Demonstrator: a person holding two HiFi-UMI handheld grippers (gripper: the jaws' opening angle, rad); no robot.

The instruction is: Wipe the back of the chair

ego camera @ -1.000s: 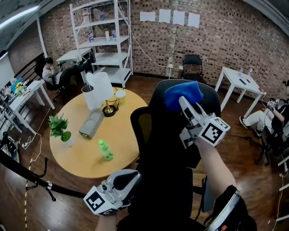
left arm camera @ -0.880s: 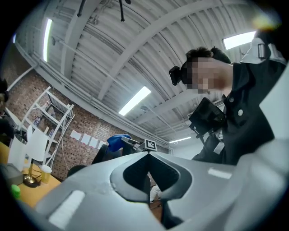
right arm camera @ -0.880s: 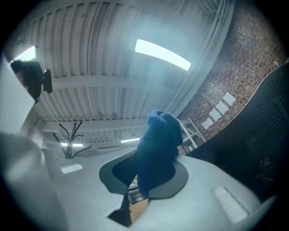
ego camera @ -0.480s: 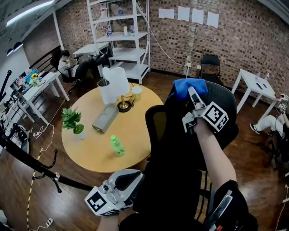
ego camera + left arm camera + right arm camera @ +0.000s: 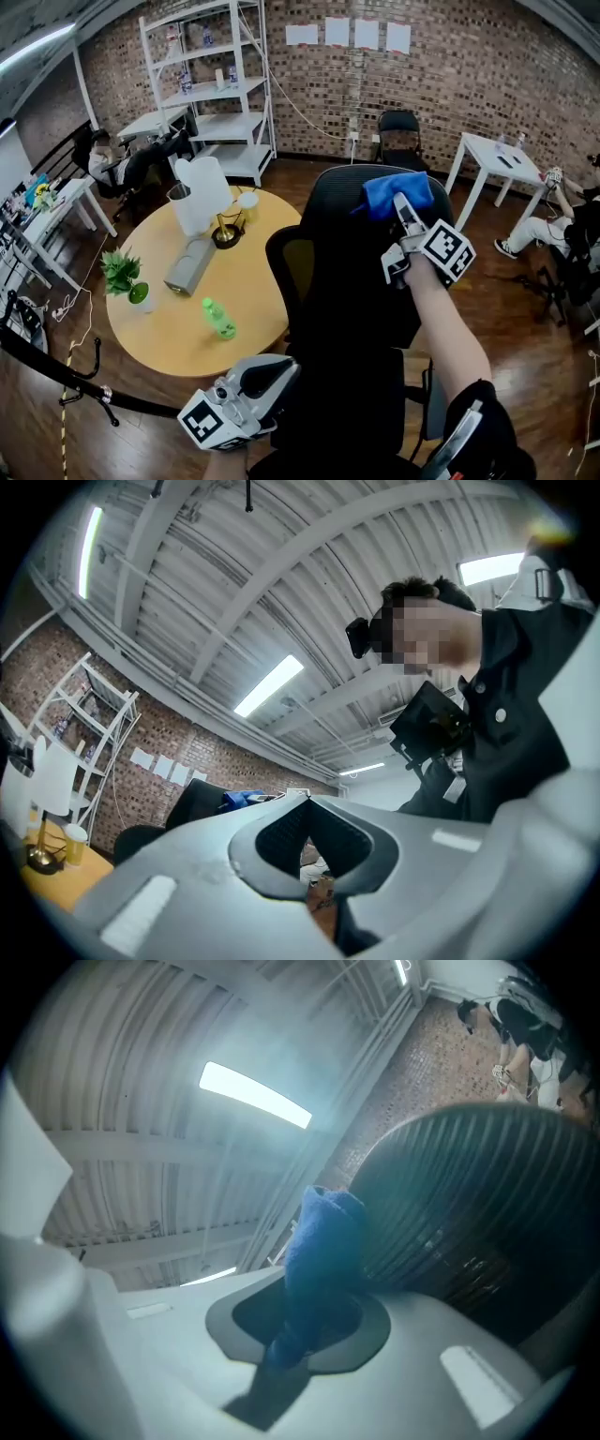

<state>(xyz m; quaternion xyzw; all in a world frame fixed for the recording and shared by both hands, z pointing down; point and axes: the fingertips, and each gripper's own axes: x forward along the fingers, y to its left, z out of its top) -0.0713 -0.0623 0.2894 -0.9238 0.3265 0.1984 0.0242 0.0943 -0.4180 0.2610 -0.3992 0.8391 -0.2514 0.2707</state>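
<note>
**Cloth pressed to the top of the chair back**

Cloth [image 5: 397, 193] of a bright blue sits bunched at the upper edge of the black mesh chair back [image 5: 347, 272], at about 1 o'clock on that back as the head view shows it. The right gripper [image 5: 405, 210] has its jaws clamped on the cloth. In the right gripper view the blue fabric fills the gap between the two jaws and rises out past their tips, with the ribbed dark mesh of the chair just beside it at 3 o'clock. The person's right forearm runs up from 5 o'clock in the head view to the gripper, and the marker cube sits just behind the jaws.

The left gripper [image 5: 307, 801] has its jaws closed together with nothing between them: in its own view the two tips meet. That camera looks upward at ceiling beams, strip lights and the person's dark jacket. In the head view this gripper hangs low at 7 o'clock, beside the lower part of the chair and well apart from the cloth.

At 9 o'clock from the chair stands a round wooden table [image 5: 169, 342]. On it lie a green bottle [image 5: 218, 317] on its side and a grey cylinder [image 5: 190, 260], with a potted plant [image 5: 122, 270] near the 9 o'clock rim and a white jug [image 5: 202, 192] upright toward 12 o'clock. A white shelf unit [image 5: 214, 89] stands against the brick wall at 11 o'clock in the head view, and a small white table [image 5: 489, 157] stands at 2 o'clock.
</note>
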